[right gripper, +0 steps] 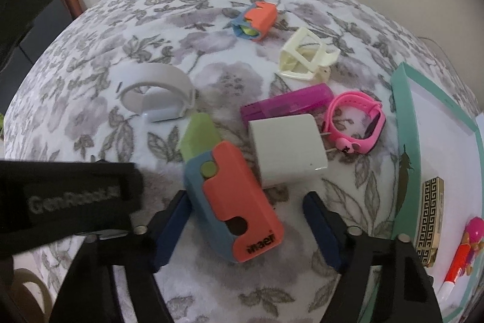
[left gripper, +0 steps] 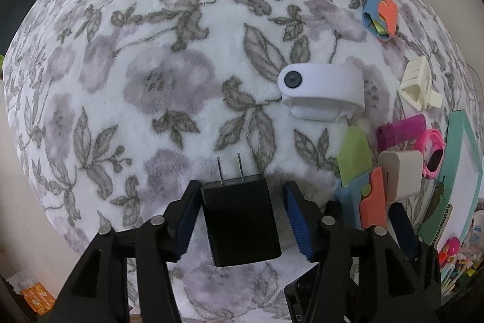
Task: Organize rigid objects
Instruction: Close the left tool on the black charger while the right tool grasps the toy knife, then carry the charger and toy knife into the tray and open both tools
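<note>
A black plug adapter [left gripper: 240, 217] with two prongs lies on the floral blanket [left gripper: 151, 80] between the open jaws of my left gripper [left gripper: 242, 217]; the left pad touches or nearly touches it, the right pad stands apart. An orange, blue and green toy knife [right gripper: 233, 196] lies between the open jaws of my right gripper [right gripper: 246, 229]. A white plug adapter [right gripper: 286, 150] sits just beyond it. The toy knife [left gripper: 363, 189] and white adapter [left gripper: 400, 174] also show in the left wrist view.
A white band-shaped device [left gripper: 322, 87], a cream hair claw [right gripper: 305, 56], a purple case [right gripper: 287, 105], a pink watch [right gripper: 357, 123] and a small orange-blue toy [right gripper: 255, 20] lie on the blanket. A teal tray [right gripper: 405, 147] with small items stands right.
</note>
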